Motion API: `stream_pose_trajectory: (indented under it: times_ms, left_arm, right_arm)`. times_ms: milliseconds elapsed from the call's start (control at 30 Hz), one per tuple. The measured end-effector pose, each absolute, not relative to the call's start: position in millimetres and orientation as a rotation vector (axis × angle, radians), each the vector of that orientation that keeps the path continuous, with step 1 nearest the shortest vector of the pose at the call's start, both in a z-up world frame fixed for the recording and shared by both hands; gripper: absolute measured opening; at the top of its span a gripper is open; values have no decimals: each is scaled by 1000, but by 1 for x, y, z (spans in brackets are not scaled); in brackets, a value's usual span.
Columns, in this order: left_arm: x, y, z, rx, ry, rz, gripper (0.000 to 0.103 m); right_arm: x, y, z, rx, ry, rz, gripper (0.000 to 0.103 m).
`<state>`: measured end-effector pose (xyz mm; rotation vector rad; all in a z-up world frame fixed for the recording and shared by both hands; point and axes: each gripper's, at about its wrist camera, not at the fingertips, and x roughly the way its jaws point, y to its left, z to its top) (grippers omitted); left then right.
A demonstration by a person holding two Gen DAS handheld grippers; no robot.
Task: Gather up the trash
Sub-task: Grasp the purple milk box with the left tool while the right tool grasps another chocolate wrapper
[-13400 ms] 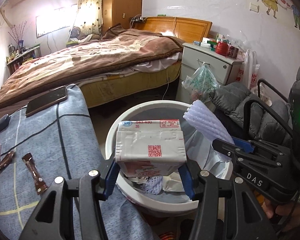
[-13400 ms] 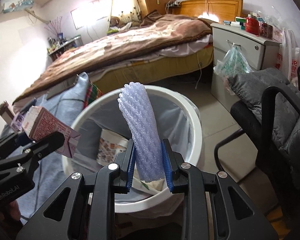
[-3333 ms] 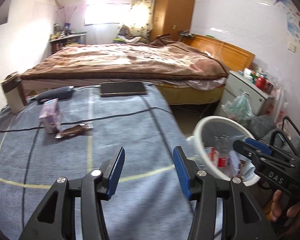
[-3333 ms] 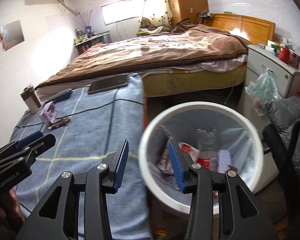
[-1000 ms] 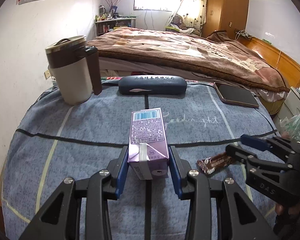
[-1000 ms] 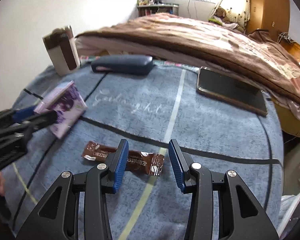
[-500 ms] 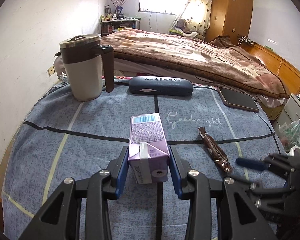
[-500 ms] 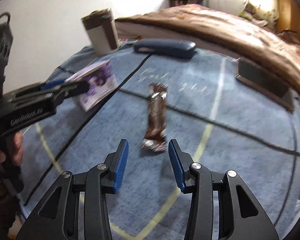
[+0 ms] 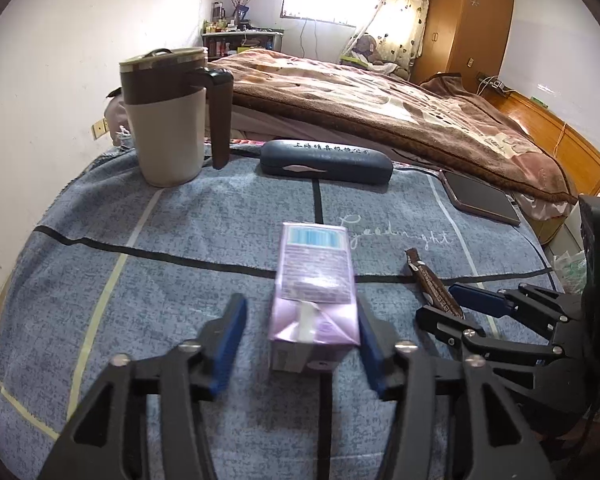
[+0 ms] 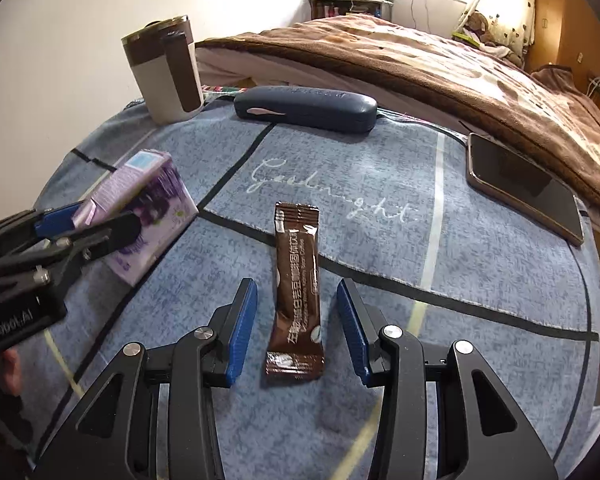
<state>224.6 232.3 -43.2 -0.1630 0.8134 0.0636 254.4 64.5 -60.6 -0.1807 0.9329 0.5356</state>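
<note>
A small purple drink carton [image 9: 314,300] stands on the blue-grey tablecloth [image 9: 180,288]. My left gripper [image 9: 300,340] is open around it, its right pad close to the carton and its left pad well apart. The carton also shows in the right wrist view [image 10: 140,208]. A brown coffee sachet [image 10: 298,292] lies flat on the cloth. My right gripper [image 10: 298,328] is open with its fingers on either side of the sachet's near half, not touching it. The sachet also shows in the left wrist view [image 9: 432,288].
A brown and cream lidded mug [image 9: 168,116], a dark blue glasses case [image 9: 326,162] and a phone [image 9: 480,198] lie at the far side of the table. A bed with a brown blanket [image 9: 380,92] stands beyond.
My left gripper's jaws have spread apart from the purple carton. My right gripper has moved forward, so the sachet now lies between its fingers.
</note>
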Motion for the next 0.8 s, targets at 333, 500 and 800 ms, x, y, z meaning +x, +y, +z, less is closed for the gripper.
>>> stream_pose_trajectory:
  times_ms: [333,500,800]
  left_arm:
    - [230,229,-53,-154,839,77,40]
    - [228,228,-51,-144,837,77,39]
    - [207,207,-33,-101,805,53,39]
  right_arm:
    - [255,68,-63,-180,919,509,25]
    - [255,67,-63,-157,927,515,22]
    - [239,51,-47,-101,895,507,22]
